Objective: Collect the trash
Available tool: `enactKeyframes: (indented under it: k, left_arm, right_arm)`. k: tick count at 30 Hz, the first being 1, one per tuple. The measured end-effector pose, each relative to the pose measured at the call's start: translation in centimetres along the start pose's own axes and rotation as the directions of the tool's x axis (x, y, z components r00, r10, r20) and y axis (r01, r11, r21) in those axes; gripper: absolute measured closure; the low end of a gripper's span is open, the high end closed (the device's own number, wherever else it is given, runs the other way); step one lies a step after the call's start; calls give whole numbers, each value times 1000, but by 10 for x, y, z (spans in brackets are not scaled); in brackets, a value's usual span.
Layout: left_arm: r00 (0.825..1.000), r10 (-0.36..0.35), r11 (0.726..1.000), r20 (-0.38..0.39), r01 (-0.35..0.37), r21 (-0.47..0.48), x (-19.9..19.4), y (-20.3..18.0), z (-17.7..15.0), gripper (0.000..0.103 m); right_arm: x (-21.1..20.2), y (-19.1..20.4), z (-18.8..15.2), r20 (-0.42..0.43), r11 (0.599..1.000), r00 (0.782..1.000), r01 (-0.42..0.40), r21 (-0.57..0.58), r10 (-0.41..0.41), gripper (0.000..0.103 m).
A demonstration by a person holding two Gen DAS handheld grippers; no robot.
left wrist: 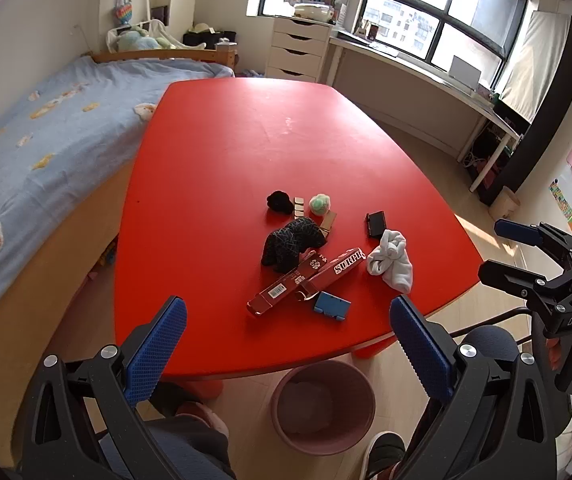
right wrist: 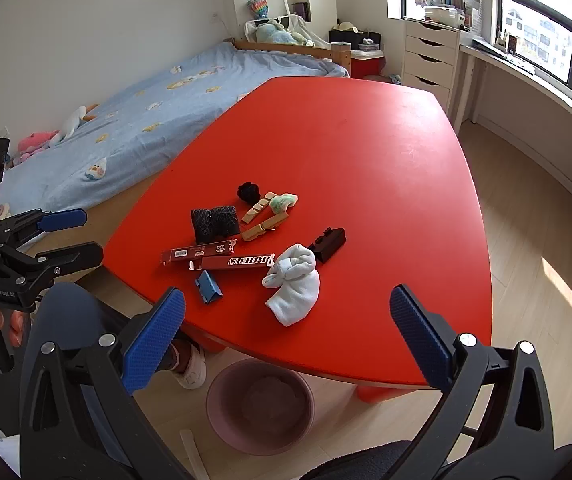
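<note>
Blue-padded and held wide apart, my left gripper (left wrist: 288,334) and right gripper (right wrist: 288,334) both hover empty off the near edge of the red oval worktop (left wrist: 245,128). Two dark-red cardboard boxes (left wrist: 286,284) and one white sock bundle (left wrist: 390,262) lie there; one pink plastic bin (left wrist: 324,406) stands on the floor beneath. Left, a blue-sheeted bed (left wrist: 37,140).

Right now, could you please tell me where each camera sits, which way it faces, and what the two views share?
Left wrist: on the left gripper, jaws open, looking down across the red table toward the window; the right gripper shows at the right edge.
Right wrist: on the right gripper, jaws open, facing the table and the bed; the left gripper shows at left.
Shared: the white sock, the red box and the pink bin.
</note>
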State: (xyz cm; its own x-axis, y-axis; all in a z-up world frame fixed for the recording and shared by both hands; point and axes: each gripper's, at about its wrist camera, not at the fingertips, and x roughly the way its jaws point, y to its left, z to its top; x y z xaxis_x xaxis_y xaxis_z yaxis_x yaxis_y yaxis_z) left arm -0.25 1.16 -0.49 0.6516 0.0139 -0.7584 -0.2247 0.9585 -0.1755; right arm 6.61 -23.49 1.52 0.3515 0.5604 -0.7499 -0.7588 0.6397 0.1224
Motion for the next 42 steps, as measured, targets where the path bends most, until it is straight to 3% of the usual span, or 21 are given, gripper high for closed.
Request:
enactKeyframes:
  k: [14, 27, 42]
  left_arm:
    - [1000, 1, 1000, -7, -1, 29, 3, -3, -2, 6]
    - [999, 31, 993, 23, -33, 111, 1, -12, -3, 6]
    - [999, 29, 994, 15, -30, 108, 1, -10, -3, 6]
  right_arm:
    - [2, 3, -2, -9, 1000, 1000, 6, -7, -6, 3]
    - [4, 0, -7, -20, 1000, 1000, -2, 7, 2, 3]
    - [7, 4, -6, -37, 1000, 999, -8, 8, 8, 3]
